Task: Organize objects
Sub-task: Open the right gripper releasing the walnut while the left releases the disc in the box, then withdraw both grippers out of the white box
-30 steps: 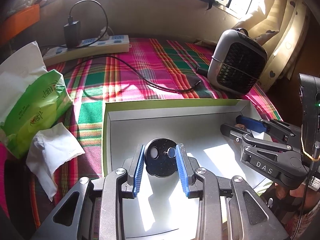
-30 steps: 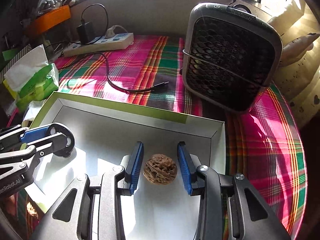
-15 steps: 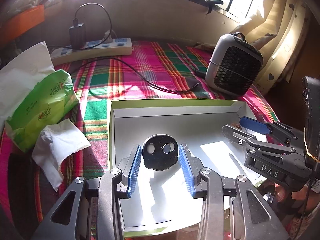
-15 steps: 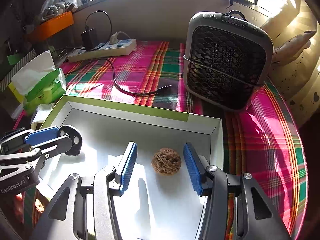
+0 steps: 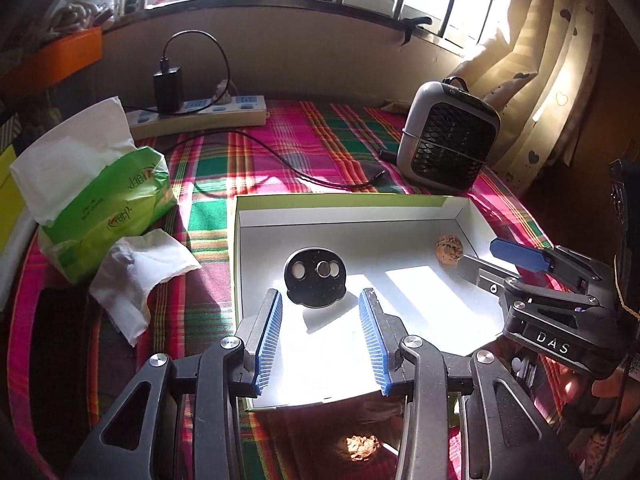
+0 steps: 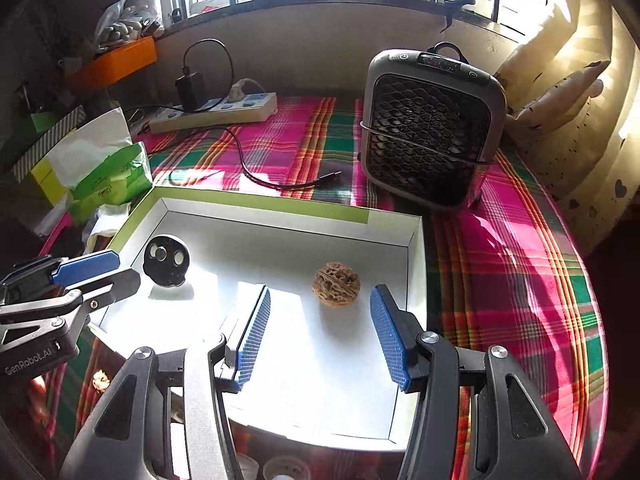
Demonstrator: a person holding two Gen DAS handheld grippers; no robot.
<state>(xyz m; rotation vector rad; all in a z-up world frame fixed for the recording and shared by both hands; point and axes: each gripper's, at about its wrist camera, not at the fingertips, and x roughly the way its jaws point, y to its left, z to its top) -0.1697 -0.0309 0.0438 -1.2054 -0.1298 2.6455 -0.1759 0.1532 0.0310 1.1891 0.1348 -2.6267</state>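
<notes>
Both of your grippers, left [image 5: 320, 334] and right [image 6: 320, 338], have just been spreading their blue-padded fingers (nothing gripped), leaving the black two-holed disc [image 5: 316, 278] and wrinkled brown walnut [image 6: 336, 285] in the white, green-rimmed cardboard tray [image 6: 256, 204].

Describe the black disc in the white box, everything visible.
The black disc is flat, roundish, dark and matte, with a lumpy lower edge and two round holes near its top; one hole holds something shiny. It lies on the floor of the white box, near the left wall, in sun, casting a shadow. Nothing grips it: the left claw stands open just short of it.
</notes>
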